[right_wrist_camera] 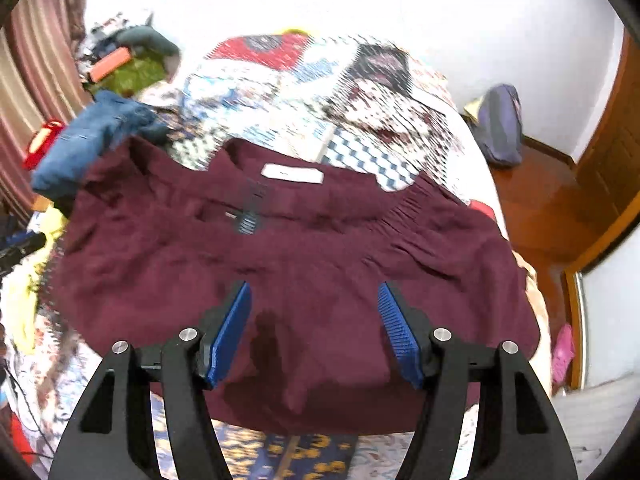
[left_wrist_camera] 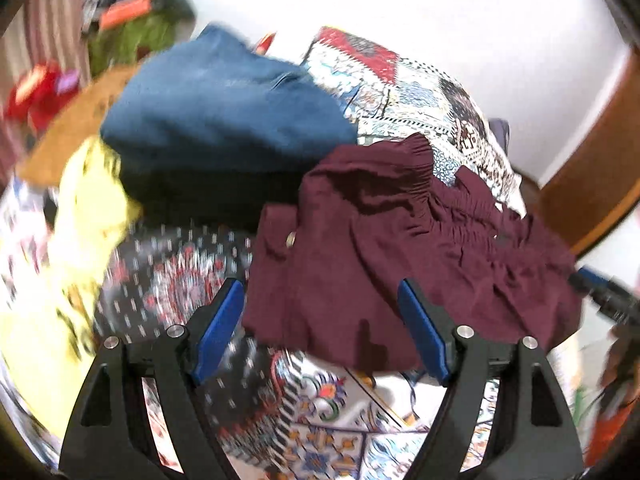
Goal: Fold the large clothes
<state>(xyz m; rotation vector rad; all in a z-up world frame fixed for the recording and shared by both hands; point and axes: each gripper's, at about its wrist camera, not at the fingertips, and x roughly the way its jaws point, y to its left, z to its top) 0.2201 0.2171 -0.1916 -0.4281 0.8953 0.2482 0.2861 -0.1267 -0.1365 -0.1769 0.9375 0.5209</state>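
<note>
A maroon garment with an elastic waist and a white label lies spread on the patterned bedspread. It also shows in the left wrist view, bunched toward the right. My left gripper is open, hovering over the garment's left edge, holding nothing. My right gripper is open above the garment's near middle, holding nothing. The tip of the right gripper shows at the right edge of the left wrist view.
A folded blue denim piece lies left of the garment, with yellow cloth beside it. A pile of mixed items sits at the far left. A purple bag stands on the wooden floor to the right. A wooden door is at far right.
</note>
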